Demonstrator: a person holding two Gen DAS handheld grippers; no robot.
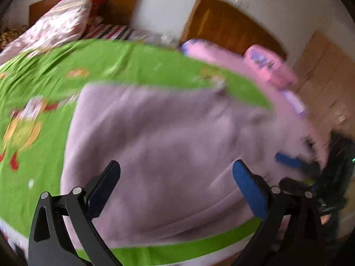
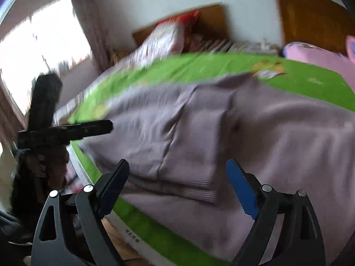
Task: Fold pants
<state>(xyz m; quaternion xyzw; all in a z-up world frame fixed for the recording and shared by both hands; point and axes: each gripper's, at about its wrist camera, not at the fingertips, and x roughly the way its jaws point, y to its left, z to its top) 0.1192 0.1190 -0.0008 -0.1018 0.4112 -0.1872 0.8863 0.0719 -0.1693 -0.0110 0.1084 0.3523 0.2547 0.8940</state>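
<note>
Mauve knit pants [image 1: 166, 133] lie spread on a green bedsheet [image 1: 133, 62], blurred by motion. In the right wrist view the pants [image 2: 199, 133] show folded layers, with ribbed hems towards the near edge. My left gripper [image 1: 176, 166] hovers above the cloth, open, with nothing between its fingers. My right gripper [image 2: 177, 164] is also open and empty above the ribbed hems. At the right edge of the left wrist view is my right gripper's blue finger [image 1: 288, 160]. My left gripper's black finger [image 2: 93, 128] shows at the left of the right wrist view.
A pink quilt [image 1: 266, 66] lies at the bed's far right below a wooden headboard [image 1: 233, 24]. A floral quilt [image 1: 62, 26] covers a second bed behind. A bright window [image 2: 44, 51] is at the left. The bed's near edge [image 2: 133, 237] drops to a wooden floor.
</note>
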